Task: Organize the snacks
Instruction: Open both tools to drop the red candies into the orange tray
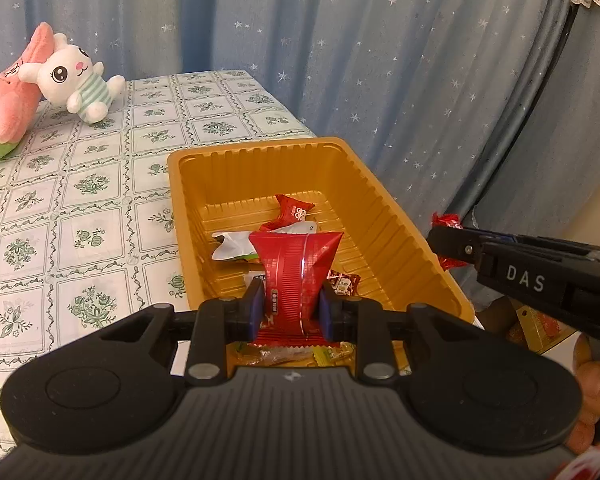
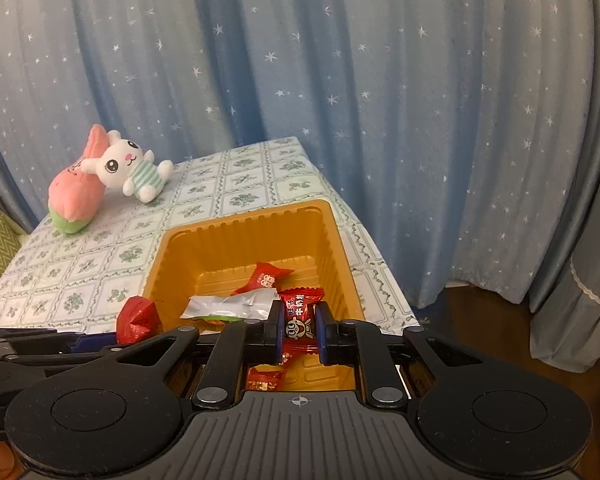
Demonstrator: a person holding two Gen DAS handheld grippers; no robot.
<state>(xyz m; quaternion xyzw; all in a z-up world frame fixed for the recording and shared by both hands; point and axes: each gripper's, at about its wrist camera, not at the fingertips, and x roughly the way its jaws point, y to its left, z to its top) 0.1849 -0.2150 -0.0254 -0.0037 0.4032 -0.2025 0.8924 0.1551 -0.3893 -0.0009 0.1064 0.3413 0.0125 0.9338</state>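
Left gripper clamped on one red ribbed foil packet, ends flared, held above near end of tray. Right gripper pinched tight on one small red candy (cartoon face printed), also over tray. Tray: one, orange plastic, rectangular, fluted walls; inside, one red wrapped candy, one crinkled silver-white wrapper, few more half hidden. Tablecloth glossy, green floral squares. Two plush toys: white bunny, pink star.
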